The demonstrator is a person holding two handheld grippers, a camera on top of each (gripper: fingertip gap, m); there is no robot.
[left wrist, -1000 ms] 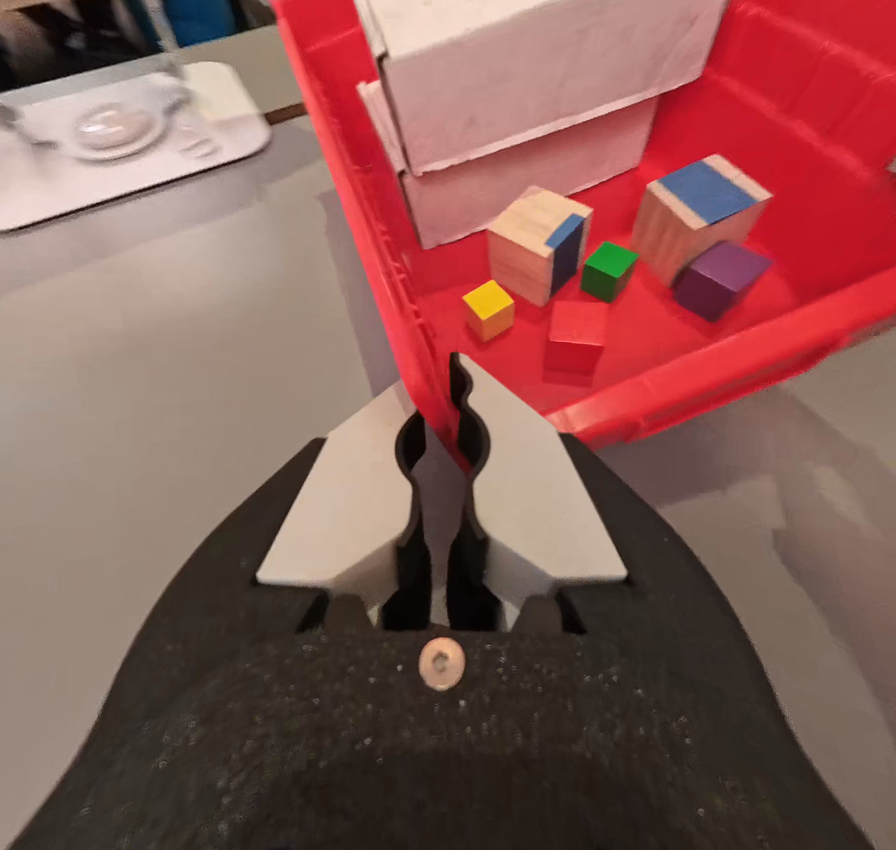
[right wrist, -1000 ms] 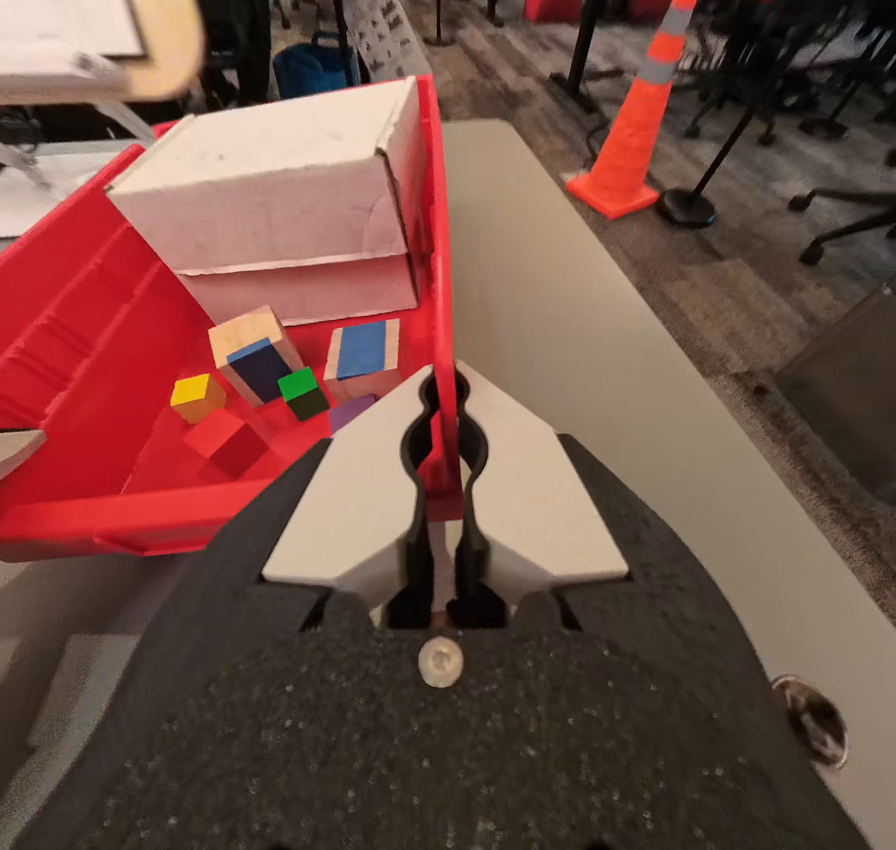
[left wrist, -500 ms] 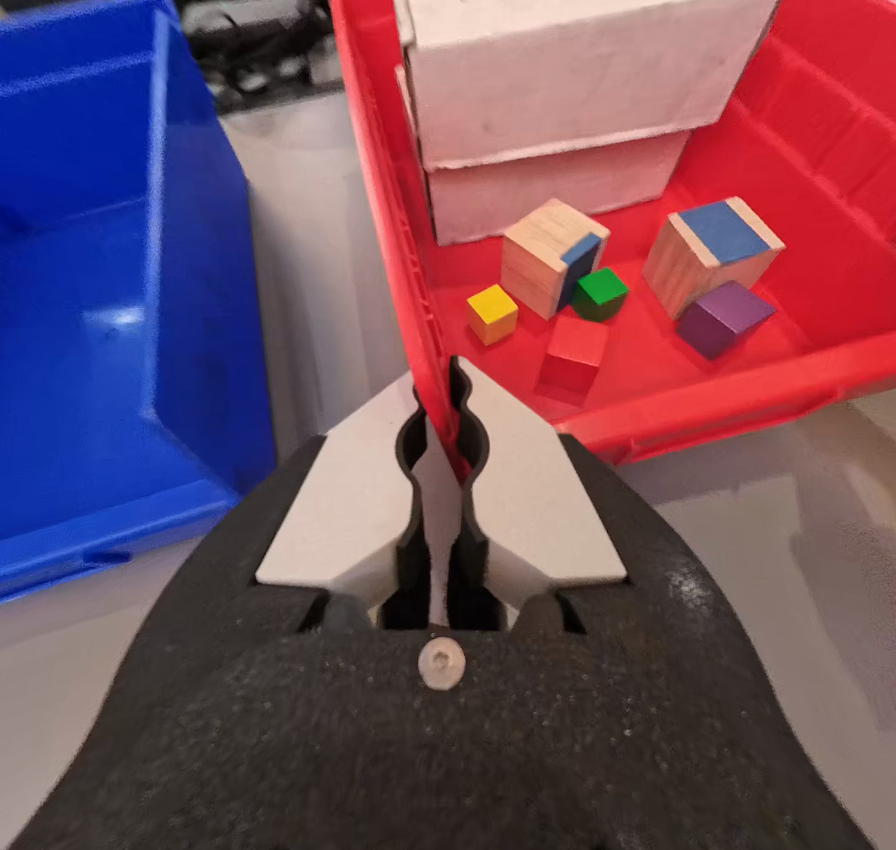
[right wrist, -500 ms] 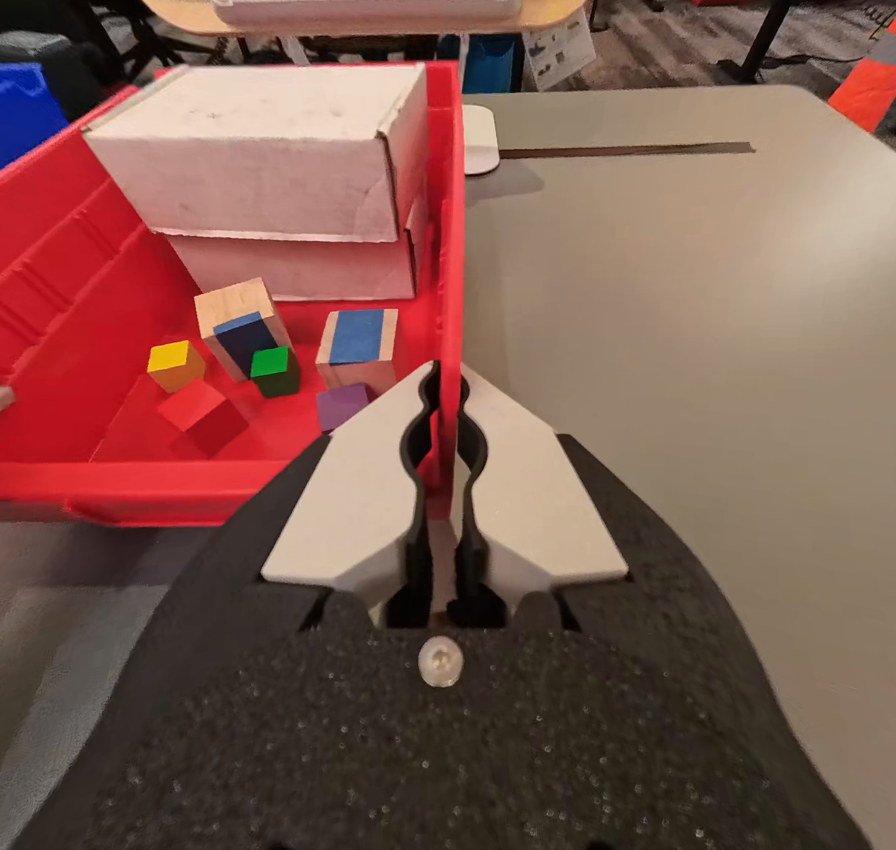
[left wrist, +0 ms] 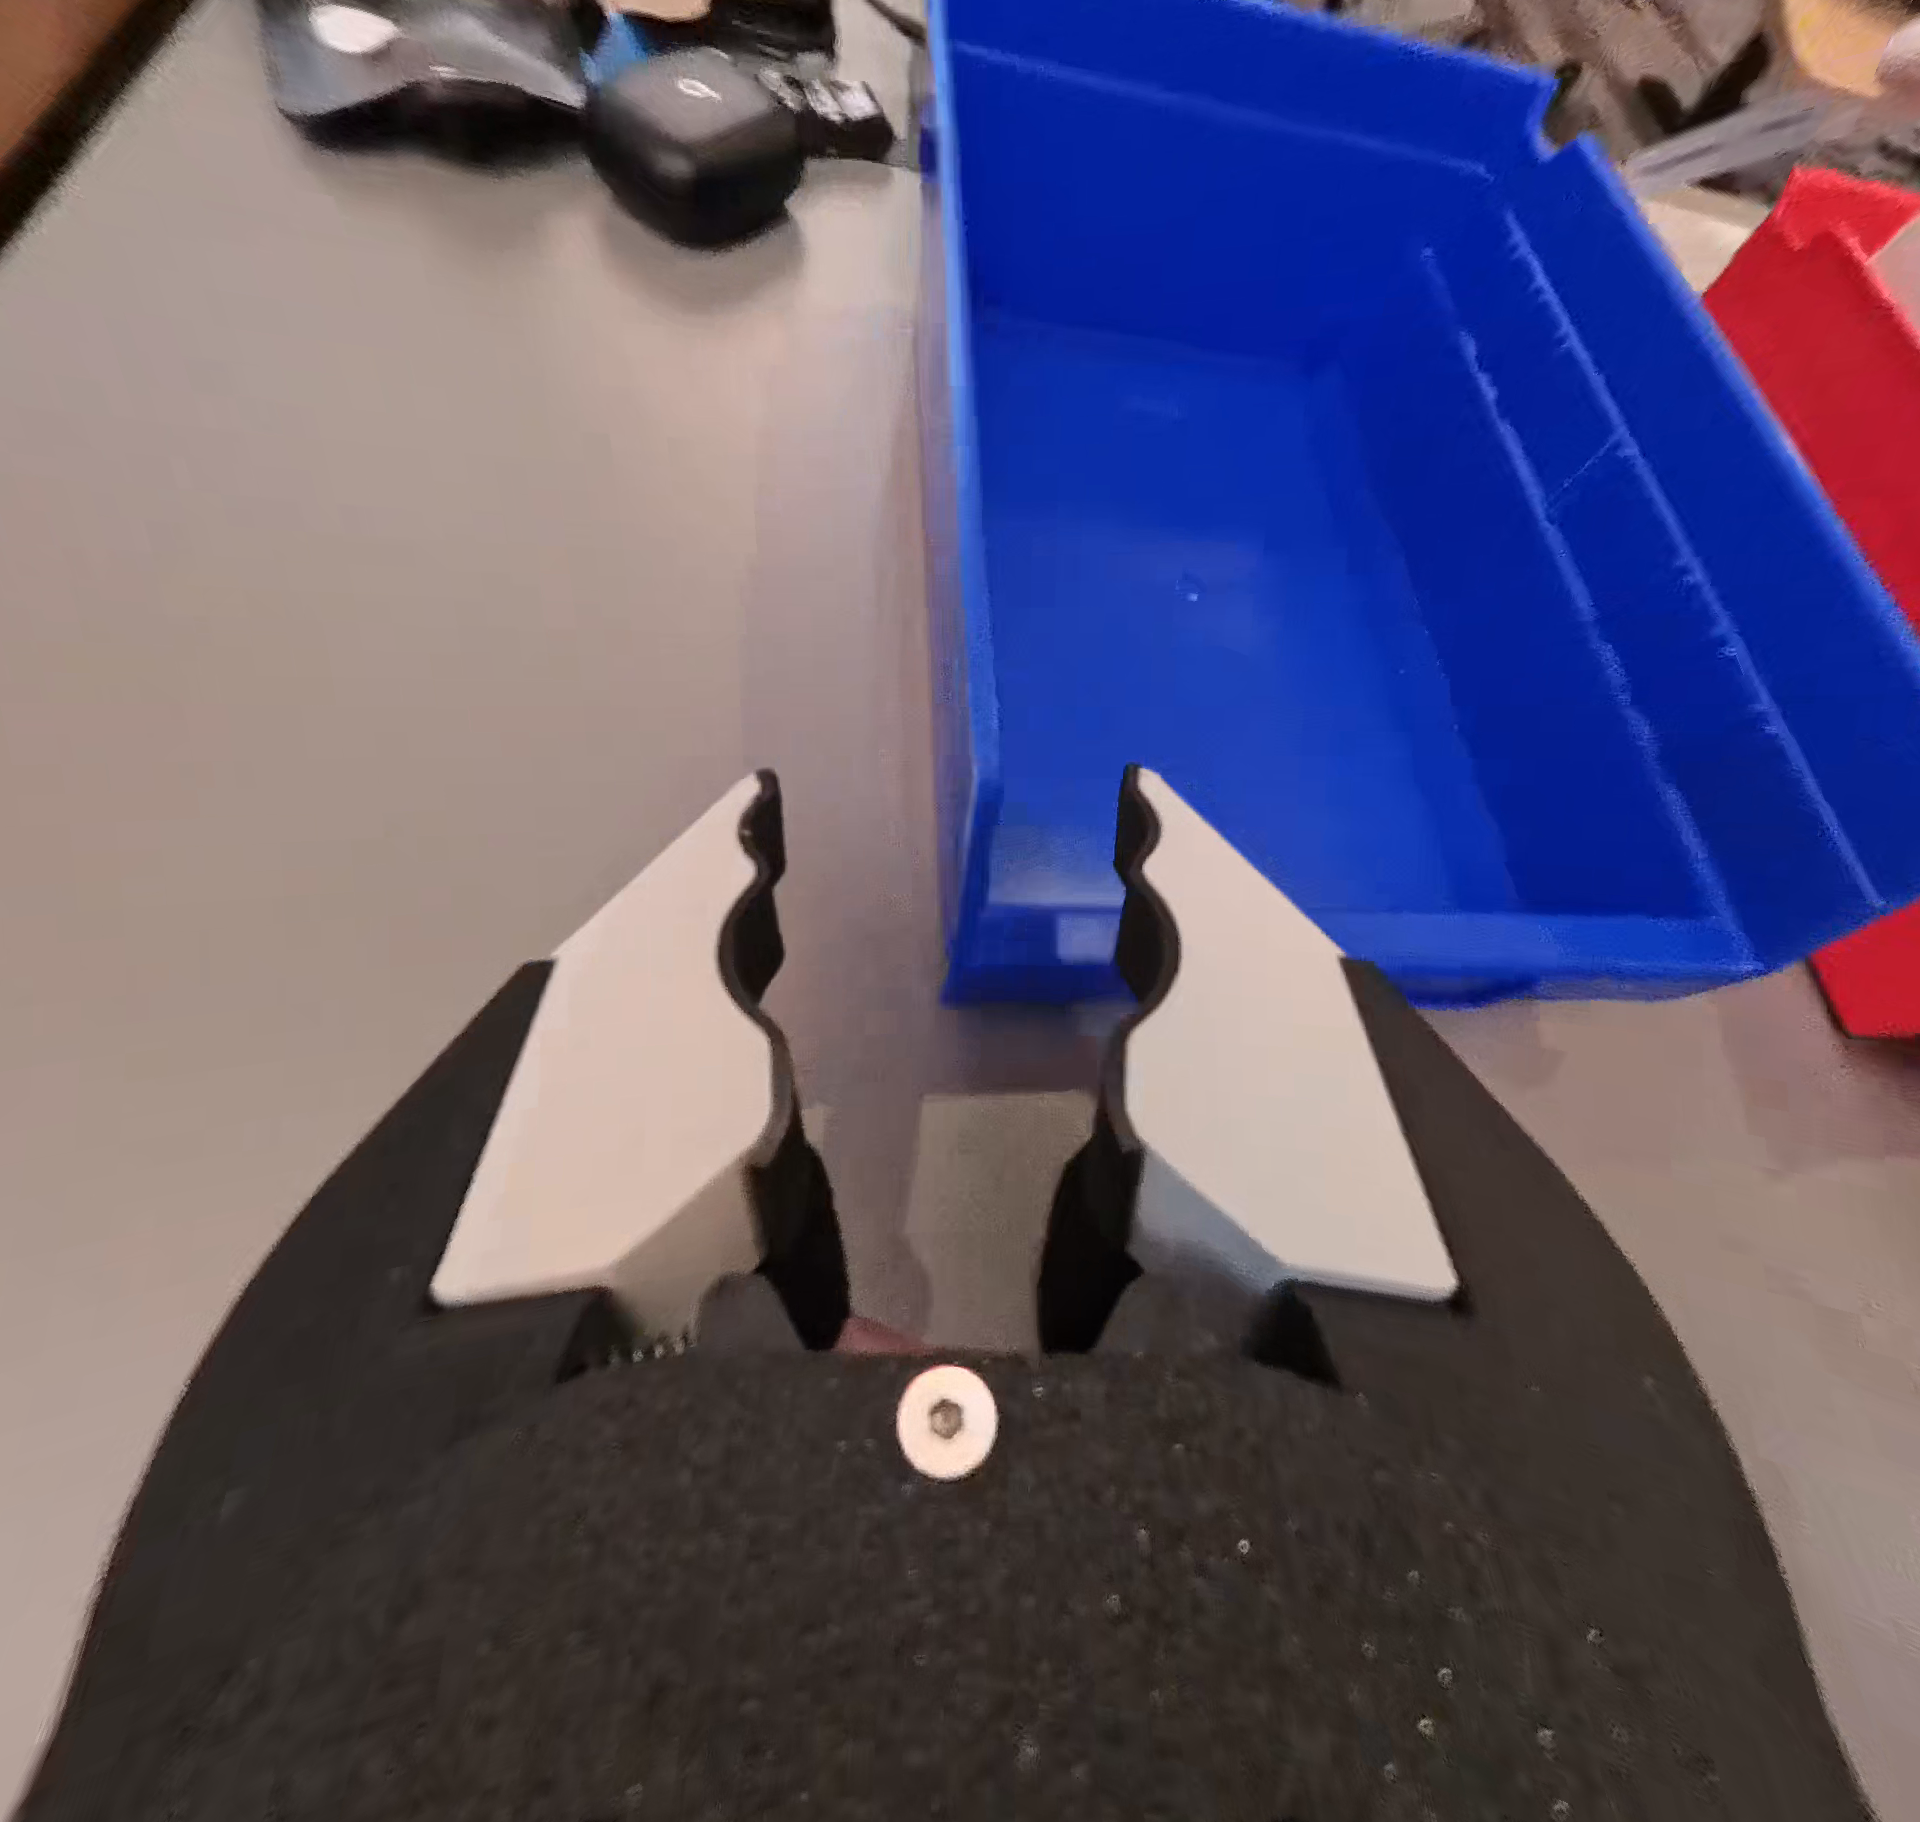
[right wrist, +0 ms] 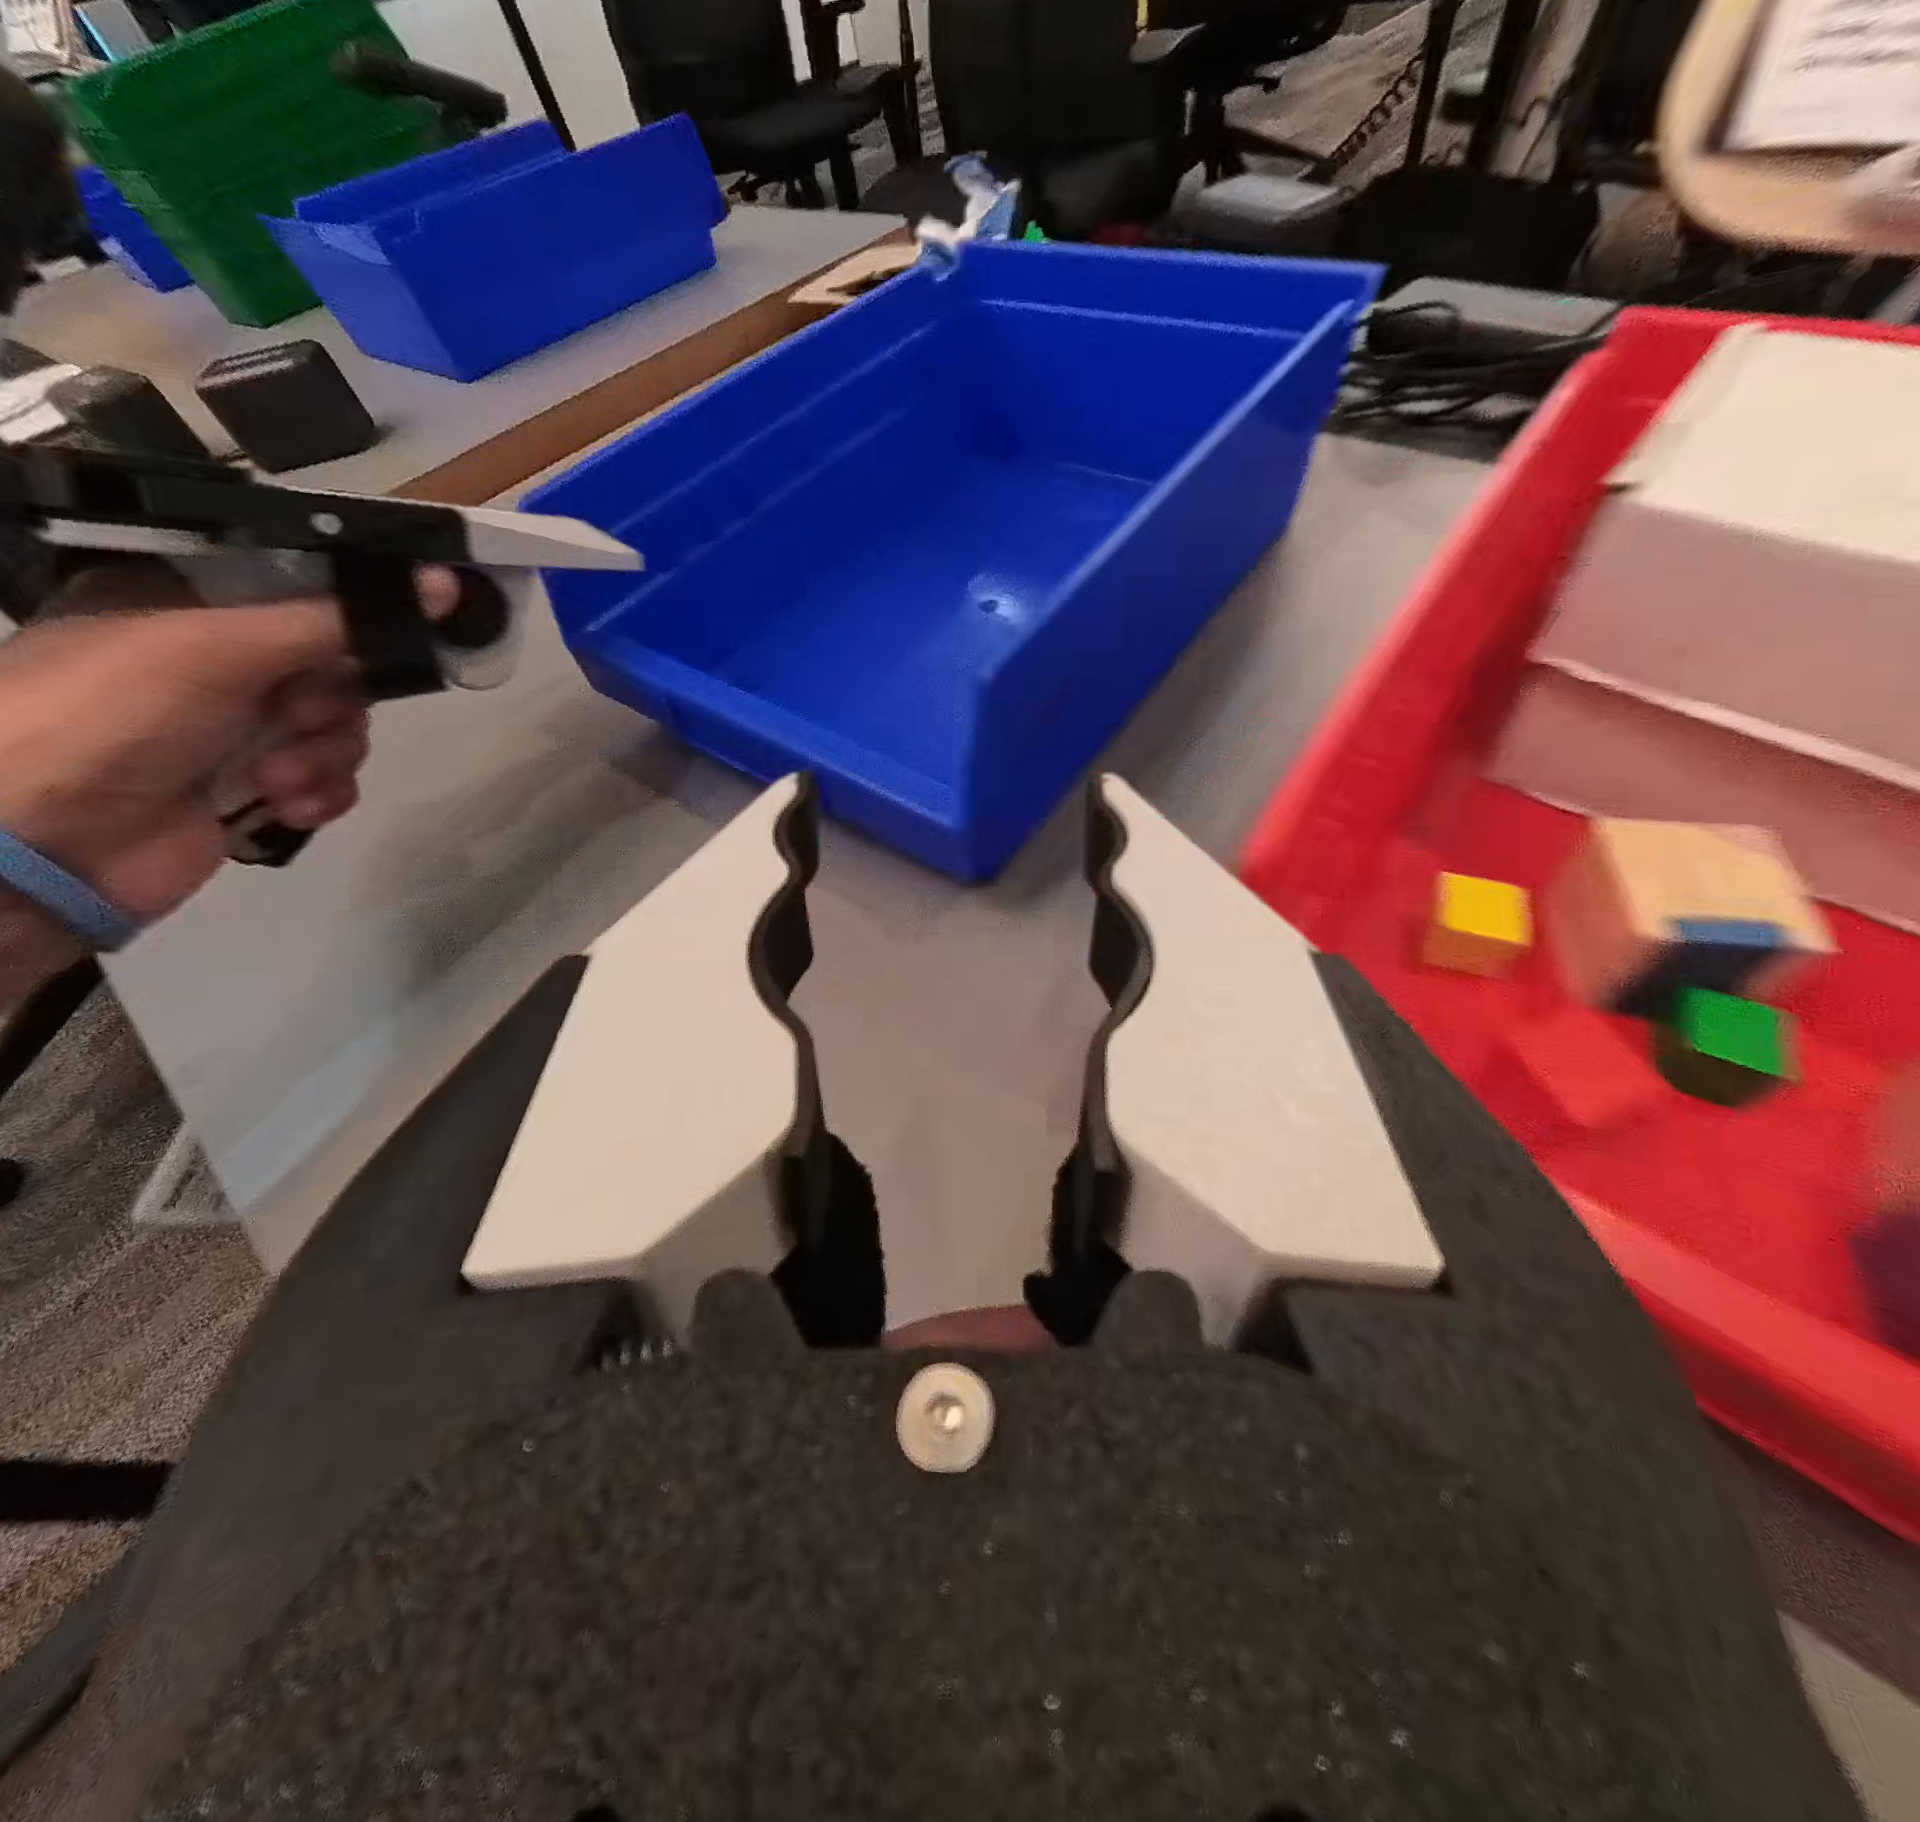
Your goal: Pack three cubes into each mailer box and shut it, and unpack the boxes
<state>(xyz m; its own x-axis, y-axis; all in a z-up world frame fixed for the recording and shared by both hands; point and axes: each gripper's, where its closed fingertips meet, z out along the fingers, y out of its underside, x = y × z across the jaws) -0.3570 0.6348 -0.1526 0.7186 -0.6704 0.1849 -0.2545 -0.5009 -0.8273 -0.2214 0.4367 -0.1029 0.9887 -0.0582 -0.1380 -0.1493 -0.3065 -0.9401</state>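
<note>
A red bin [right wrist: 1382,733] stands on the grey table at the right of the right wrist view. It holds two stacked shut white mailer boxes [right wrist: 1766,546] and loose cubes: yellow [right wrist: 1475,920], wood with blue faces [right wrist: 1683,910], green [right wrist: 1730,1040], red [right wrist: 1569,1076], purple [right wrist: 1891,1263]. My right gripper [right wrist: 951,785] is open and empty, above the table just before an empty blue bin [right wrist: 935,546]. My left gripper [left wrist: 948,785] is open and empty at the blue bin's [left wrist: 1299,577] near left corner. It also shows in the right wrist view [right wrist: 582,551], held by a hand [right wrist: 156,723].
The red bin's edge [left wrist: 1849,422] shows right of the blue bin in the left wrist view. Dark devices and cables [left wrist: 686,141] lie at the table's far end. Another blue bin [right wrist: 499,245] and a green bin [right wrist: 239,141] stand on a farther table.
Both grippers have let go of the red bin's front corners and opened. Both have swung left, away from the red bin, and now face the blue bin.
</note>
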